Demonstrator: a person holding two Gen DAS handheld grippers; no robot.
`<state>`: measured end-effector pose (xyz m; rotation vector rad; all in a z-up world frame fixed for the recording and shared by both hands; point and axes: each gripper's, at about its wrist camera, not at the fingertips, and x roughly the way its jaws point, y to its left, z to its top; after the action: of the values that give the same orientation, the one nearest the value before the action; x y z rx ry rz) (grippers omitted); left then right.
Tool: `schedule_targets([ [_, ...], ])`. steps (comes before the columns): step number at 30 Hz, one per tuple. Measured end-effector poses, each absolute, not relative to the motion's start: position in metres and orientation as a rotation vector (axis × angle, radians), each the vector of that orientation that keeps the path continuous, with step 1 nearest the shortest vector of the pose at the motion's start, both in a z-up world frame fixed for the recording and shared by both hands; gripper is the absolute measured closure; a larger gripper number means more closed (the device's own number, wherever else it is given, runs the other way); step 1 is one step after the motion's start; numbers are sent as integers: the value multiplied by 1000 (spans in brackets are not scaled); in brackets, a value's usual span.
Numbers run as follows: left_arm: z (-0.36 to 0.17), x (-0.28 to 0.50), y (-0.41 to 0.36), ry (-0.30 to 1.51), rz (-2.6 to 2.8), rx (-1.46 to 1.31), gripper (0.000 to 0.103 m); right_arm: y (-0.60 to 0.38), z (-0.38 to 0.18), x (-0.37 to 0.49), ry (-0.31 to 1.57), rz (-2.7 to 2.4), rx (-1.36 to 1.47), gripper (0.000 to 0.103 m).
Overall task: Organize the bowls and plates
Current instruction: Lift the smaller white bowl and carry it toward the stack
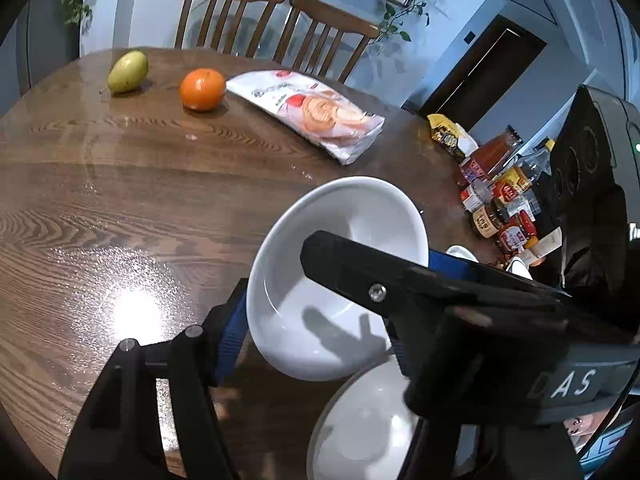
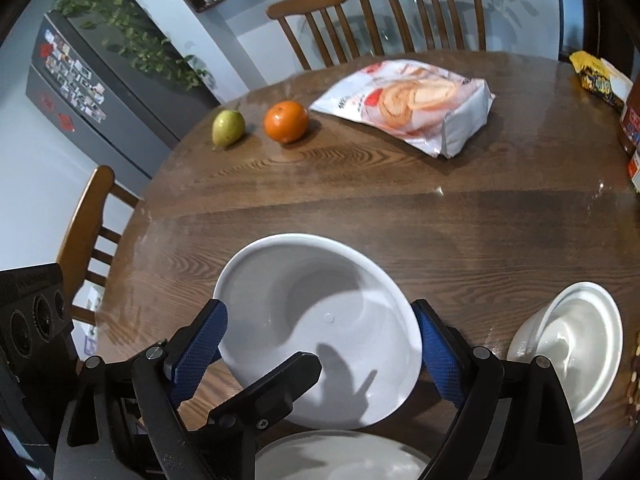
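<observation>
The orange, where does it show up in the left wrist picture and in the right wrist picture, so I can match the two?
Left wrist view: the orange sits upper left on the table, between the pear and the snack bag.
Right wrist view: the orange sits upper middle-left, again right of the pear.
Shared landmark: the snack bag, just right of the orange in both.

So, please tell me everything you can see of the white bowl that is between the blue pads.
The white bowl is round, glossy and looks ceramic, with a smooth empty inside that carries dark shadows. It is tilted, its opening turned toward the cameras, above the wooden table. The left tool is shut on its rim: one black finger reaches inside, a blue pad presses outside. The right tool stands open around it, pads at either side. Another white dish lies just below.
</observation>
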<state>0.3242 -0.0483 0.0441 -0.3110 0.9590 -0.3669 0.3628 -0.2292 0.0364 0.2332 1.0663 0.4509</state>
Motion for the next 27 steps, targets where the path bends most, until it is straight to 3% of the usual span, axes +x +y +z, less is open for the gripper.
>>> schedule_targets([
  [27,92,268,-59,839,-419,-247,39,-236,100,298,874,461,186,10],
])
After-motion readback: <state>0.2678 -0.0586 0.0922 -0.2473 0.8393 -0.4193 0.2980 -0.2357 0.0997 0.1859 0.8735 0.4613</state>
